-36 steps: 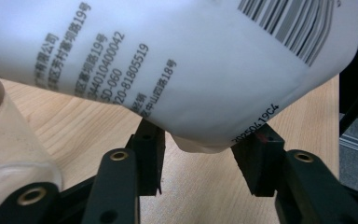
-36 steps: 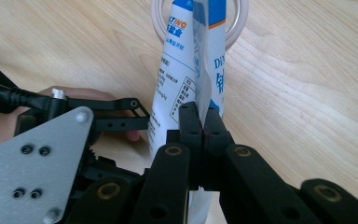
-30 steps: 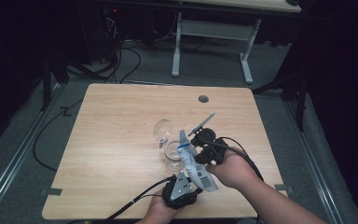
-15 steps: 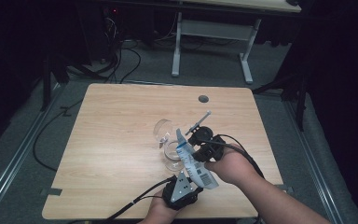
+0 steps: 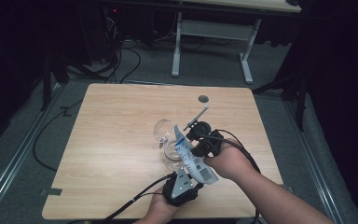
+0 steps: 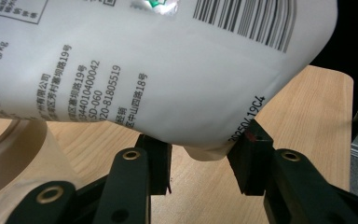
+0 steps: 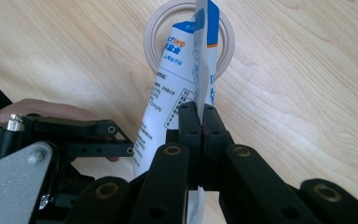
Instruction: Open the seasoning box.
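Your right gripper (image 7: 200, 126) is clamped flat on the edge of the white pouch (image 7: 177, 93), centre of the right gripper view, with the pouch's top end over the clear jar (image 7: 189, 39) at top centre. Your left gripper (image 6: 200, 163) has just been closing: the pouch's bottom corner sits between its jaws, pads at the corner, though a firm pinch isn't clear. In the high view the pouch (image 5: 191, 156) slants over the jar (image 5: 172, 154), centre-right of the table (image 5: 112, 140). Looks like the pour or squeeze step. Next: get a firm left grip, lift the bottom end, keep the mouth inside the jar rim.
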The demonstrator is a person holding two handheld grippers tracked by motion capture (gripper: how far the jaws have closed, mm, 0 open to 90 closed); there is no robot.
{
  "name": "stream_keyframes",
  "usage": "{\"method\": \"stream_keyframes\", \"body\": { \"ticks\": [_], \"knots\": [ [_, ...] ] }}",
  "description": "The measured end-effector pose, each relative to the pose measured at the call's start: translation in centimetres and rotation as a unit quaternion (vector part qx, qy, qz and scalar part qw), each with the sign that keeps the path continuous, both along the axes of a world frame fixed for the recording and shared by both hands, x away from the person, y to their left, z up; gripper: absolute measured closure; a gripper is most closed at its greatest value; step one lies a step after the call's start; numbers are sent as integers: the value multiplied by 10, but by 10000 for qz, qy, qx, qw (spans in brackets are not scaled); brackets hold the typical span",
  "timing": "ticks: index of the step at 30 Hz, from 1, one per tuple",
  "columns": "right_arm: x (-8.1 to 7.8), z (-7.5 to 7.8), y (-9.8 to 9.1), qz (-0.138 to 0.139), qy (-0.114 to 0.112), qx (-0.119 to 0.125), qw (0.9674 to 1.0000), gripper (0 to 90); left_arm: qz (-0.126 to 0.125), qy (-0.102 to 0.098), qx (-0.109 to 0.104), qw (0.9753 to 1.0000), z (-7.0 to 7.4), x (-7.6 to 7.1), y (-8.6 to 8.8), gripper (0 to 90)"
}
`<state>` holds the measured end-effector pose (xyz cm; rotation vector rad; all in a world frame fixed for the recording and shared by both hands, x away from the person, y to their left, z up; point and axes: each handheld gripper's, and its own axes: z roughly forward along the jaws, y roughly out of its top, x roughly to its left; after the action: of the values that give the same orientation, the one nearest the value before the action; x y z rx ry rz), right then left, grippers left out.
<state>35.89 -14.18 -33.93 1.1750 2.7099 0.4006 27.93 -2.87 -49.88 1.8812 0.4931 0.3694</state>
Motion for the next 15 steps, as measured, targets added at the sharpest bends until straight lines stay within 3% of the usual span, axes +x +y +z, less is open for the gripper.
{"method": "stream_keyframes", "body": {
  "ticks": [15],
  "knots": [
    [8, -1, 5, 64, -20, -40, 10000, 900, 85, -71, -26, 9999, 3, -1, 5, 638]
  ]
}}
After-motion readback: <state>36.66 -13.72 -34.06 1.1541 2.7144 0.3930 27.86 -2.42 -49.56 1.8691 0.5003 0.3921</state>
